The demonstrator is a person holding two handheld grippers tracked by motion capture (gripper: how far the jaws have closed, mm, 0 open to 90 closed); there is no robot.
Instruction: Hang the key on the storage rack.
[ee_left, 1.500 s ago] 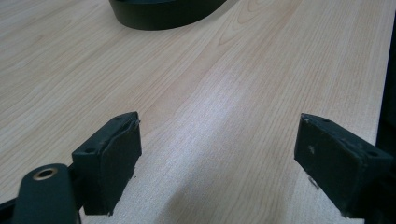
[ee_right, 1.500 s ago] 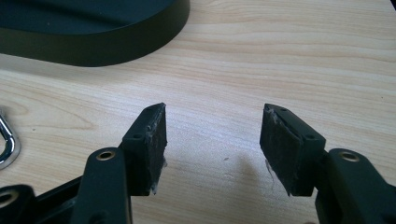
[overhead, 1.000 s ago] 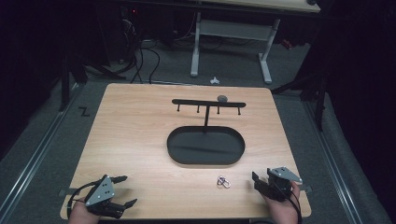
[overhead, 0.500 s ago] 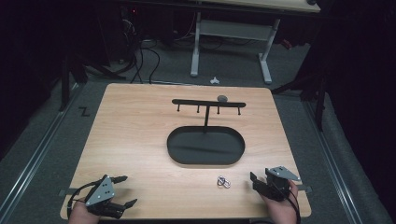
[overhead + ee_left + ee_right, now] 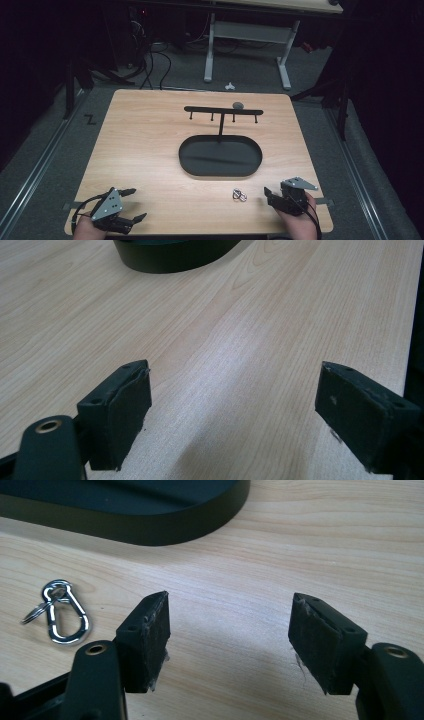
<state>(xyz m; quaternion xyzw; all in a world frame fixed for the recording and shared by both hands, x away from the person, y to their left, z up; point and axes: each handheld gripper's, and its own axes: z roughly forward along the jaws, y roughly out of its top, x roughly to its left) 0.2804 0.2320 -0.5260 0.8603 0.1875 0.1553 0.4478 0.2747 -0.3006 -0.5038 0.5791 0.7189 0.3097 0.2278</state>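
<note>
**Both grippers low at the near edge, clip lying free**

My left gripper (image 5: 131,204) rests at the near left corner of the table (image 5: 150,130), jaws spread wide over bare wood. Ahead at the middle stands the black stand (image 5: 221,155), its oval base on the wood and a hook bar above. Just right of that base's near rim lies the silver carabiner clip (image 5: 240,195), flat on the table. Beside it, near but apart, my right gripper (image 5: 268,194) has jaws that have just been opening, nothing between them.
</note>
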